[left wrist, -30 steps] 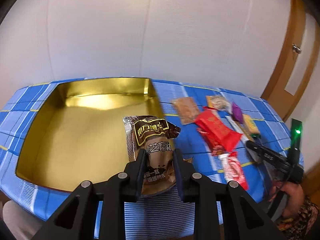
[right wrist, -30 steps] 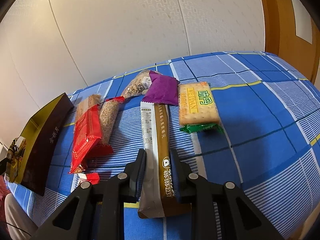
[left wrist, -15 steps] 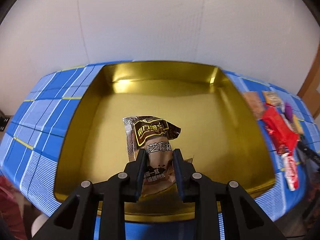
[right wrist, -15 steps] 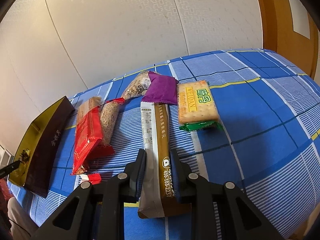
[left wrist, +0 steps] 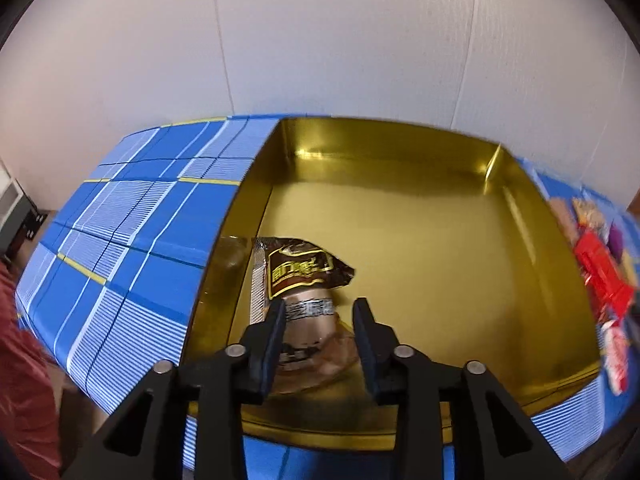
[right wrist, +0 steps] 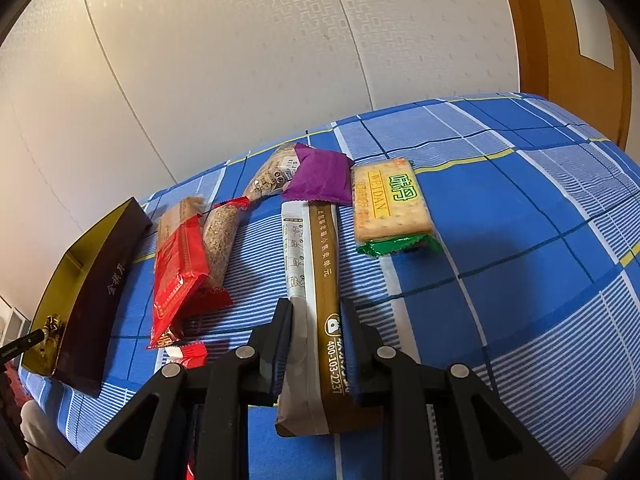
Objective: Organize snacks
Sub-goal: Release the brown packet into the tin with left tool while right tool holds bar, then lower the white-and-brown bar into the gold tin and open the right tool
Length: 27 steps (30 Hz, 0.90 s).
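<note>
As the left gripper [left wrist: 320, 312] hangs over the gold tin [left wrist: 400, 216], jaws parted, a brown snack packet [left wrist: 298, 276] lies inside near its left wall; on the blue-checked bench [right wrist: 520, 240], the right gripper [right wrist: 316, 316] clamps a long white-and-brown bar [right wrist: 310, 264].

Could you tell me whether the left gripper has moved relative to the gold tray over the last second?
Yes. The left gripper has swung leftwards to the gold tray's near-left corner, and its jaws have opened around the brown snack packet.
</note>
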Tool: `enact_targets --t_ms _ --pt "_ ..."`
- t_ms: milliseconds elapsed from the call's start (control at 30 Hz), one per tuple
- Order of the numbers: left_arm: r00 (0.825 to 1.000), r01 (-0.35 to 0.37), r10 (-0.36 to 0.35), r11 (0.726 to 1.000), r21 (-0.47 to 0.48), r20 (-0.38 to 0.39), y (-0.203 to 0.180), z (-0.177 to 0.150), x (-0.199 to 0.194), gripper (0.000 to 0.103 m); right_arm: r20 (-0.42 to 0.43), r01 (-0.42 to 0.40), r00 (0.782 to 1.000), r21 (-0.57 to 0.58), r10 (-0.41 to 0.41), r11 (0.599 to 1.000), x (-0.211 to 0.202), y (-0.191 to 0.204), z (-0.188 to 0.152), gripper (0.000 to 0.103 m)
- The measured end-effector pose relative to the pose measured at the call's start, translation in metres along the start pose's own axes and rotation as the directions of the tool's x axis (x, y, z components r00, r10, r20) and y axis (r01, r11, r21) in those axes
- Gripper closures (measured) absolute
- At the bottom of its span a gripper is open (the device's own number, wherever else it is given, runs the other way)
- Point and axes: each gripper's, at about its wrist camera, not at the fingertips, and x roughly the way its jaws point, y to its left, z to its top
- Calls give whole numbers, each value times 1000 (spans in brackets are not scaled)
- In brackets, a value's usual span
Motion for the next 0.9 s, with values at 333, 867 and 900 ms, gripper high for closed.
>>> enact_targets --t_ms 333,867,900 --pt "997 53 -46 993 -109 65 -18 -20 -31 60 16 -16 1000 10 16 1000 -8 0 -4 79" --pt "986 153 -153 988 3 61 -72 -43 -56 36 66 -73 995 34 71 997 -33 4 -15 79" --pt "986 155 -156 988 16 65 -75 -45 -59 36 66 -77 995 39 75 996 -34 5 -16 79"
